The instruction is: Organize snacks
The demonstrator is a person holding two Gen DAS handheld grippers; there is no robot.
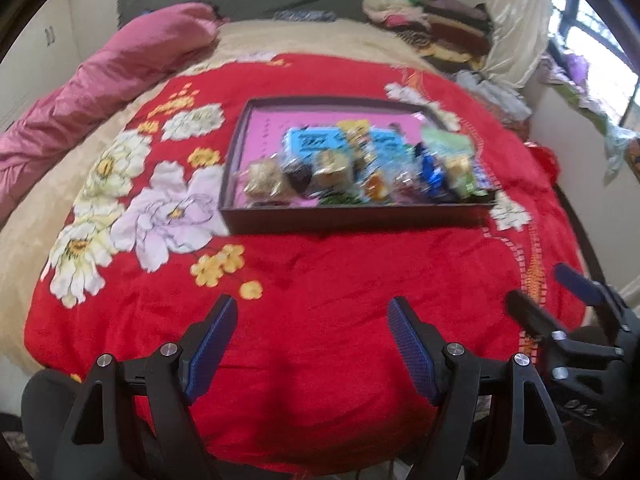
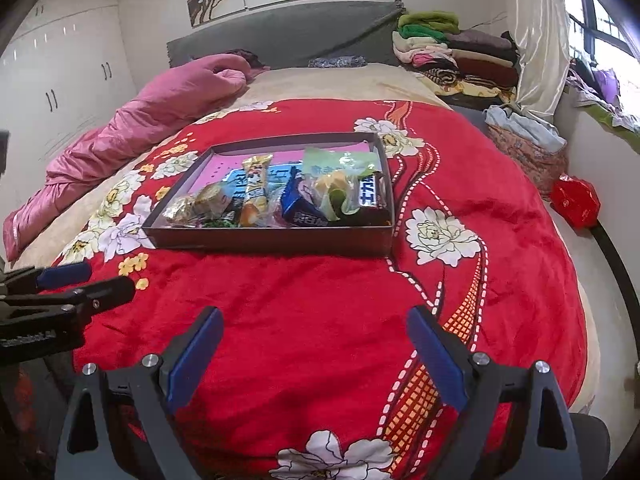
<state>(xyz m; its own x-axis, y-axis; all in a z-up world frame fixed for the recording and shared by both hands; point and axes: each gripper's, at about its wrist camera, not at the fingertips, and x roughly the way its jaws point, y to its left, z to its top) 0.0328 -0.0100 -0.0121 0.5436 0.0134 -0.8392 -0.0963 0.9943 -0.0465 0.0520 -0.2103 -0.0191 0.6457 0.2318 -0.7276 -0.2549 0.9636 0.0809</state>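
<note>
Left gripper (image 1: 312, 308) at 6 o'clock in its own view, jaws wide, nothing between the blue pads, only red blanket (image 1: 320, 272) under them. Right gripper (image 2: 316, 320) same story: jaws wide and empty, hovering over the blanket's near edge. Each rig shows in the other's view: right one at 4 o'clock in the left view, left one at 9 o'clock in the right view, both cut off by the frame edge, so the spread can't be read from those side angles. Past the grippers, at about 12 o'clock and well apart from both, sits the dark shallow tray (image 2: 276, 240) on the blanket, pink liner showing at its far end. Snacks (image 2: 256, 184) are piled in the near half: a yellow stick pack, blue wrappers, a green bag, some small clear-wrapped round pieces at the left. They overlap, so no count; the near tray wall hides their lower edges. Left view is motion-blurred, labels unreadable there. Farther back: pink quilt (image 2: 132, 136) bunched at 10 o'clock, folded clothes stack (image 2: 456, 52) at 1 o'clock, grey headboard (image 2: 288, 40) behind. A red bag (image 2: 576, 200) at 3 o'clock, contents not visible.
</note>
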